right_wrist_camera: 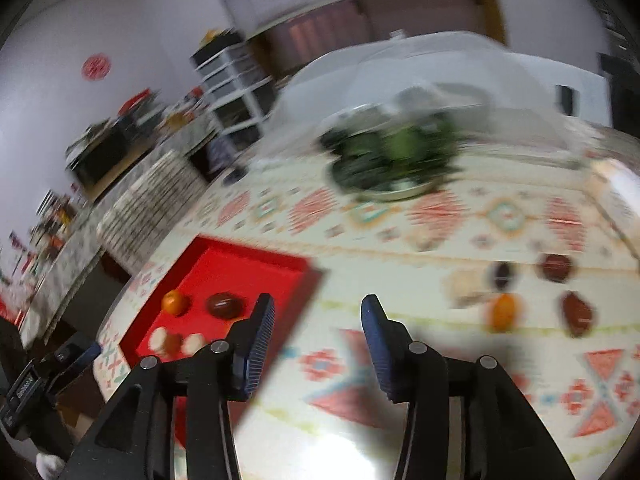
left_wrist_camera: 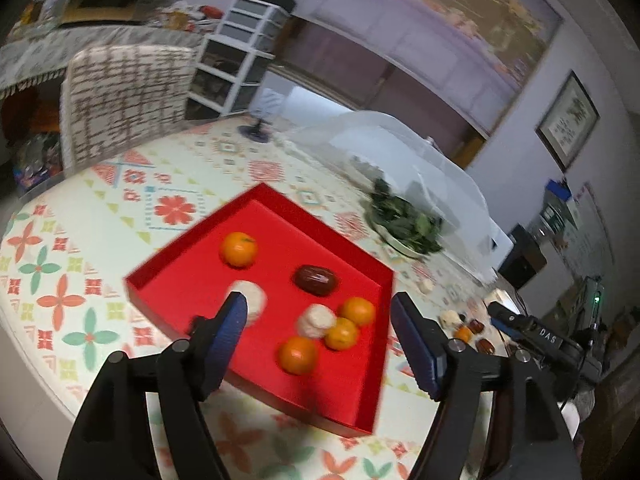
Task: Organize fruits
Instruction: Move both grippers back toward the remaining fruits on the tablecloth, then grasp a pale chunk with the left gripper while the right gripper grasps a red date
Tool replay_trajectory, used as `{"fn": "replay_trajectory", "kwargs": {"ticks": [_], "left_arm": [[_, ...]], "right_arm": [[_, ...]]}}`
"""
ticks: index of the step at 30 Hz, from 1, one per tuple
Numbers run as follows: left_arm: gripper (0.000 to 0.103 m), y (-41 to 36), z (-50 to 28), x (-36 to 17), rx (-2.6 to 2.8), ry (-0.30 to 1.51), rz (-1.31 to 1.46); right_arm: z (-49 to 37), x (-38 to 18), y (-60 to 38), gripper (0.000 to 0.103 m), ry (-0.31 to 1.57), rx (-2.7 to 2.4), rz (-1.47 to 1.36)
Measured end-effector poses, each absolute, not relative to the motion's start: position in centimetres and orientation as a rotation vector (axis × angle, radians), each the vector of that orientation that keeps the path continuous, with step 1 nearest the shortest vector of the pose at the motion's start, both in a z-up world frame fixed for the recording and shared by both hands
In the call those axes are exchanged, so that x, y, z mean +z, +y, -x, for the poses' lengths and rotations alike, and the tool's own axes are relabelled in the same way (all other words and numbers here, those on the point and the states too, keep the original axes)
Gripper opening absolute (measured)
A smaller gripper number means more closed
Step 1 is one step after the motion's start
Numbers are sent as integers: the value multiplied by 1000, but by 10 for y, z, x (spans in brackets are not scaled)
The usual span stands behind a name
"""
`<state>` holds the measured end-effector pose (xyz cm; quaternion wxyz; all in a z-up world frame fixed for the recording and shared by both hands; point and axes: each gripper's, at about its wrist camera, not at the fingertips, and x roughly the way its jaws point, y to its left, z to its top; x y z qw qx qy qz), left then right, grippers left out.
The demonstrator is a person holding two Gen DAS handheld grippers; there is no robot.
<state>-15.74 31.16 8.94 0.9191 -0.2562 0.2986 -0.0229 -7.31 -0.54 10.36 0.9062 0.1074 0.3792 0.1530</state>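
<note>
Claws come first: the left claw (left_wrist_camera: 316, 312) hangs released over the red tray (left_wrist_camera: 192, 276) at frame centre, nothing between its pads; the right claw (right_wrist_camera: 318, 320) is parted and empty over the desk (right_wrist_camera: 400, 240). The tray holds four oranges (left_wrist_camera: 239, 249), two pale round fruits (left_wrist_camera: 316, 321) and a dark date (left_wrist_camera: 316, 279). Loose fruits (right_wrist_camera: 503, 312) lie at right. Farther back, a plate of greens (left_wrist_camera: 404, 224).
</note>
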Motion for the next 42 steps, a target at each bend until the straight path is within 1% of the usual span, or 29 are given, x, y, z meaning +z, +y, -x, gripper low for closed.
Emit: {"fn": "replay_trajectory", "kwargs": {"ticks": [5,8,12,16,19,28,30,31,38,42], "left_arm": [[74,269,150,92,-117,646,475],[74,242,142,90,-151,678,436],[74,203,132,84,-198,727,383],[74,175,121,76,-228,770,348],[74,168,114,73,-223,776,358],[74,169,96,62,-162,801,400],[74,166,94,61,-167,806,398],[74,164,93,60,-170,809,396],[74,156,91,64,-184,807,363],[74,145,77,66,-190,814,311]], "right_arm": [[88,103,-98,50,759,162,-291],[94,95,-137,50,769,101,-320],[90,75,-163,50,802,72,-336],[73,52,-169,50,838,74,-327],[56,37,-166,50,862,75,-291],[35,24,-145,49,877,138,-155],[35,23,-143,37,876,144,-141],[36,23,-142,34,875,152,-141],[40,25,-146,33,861,150,-180],[42,27,-150,33,854,165,-211]]}}
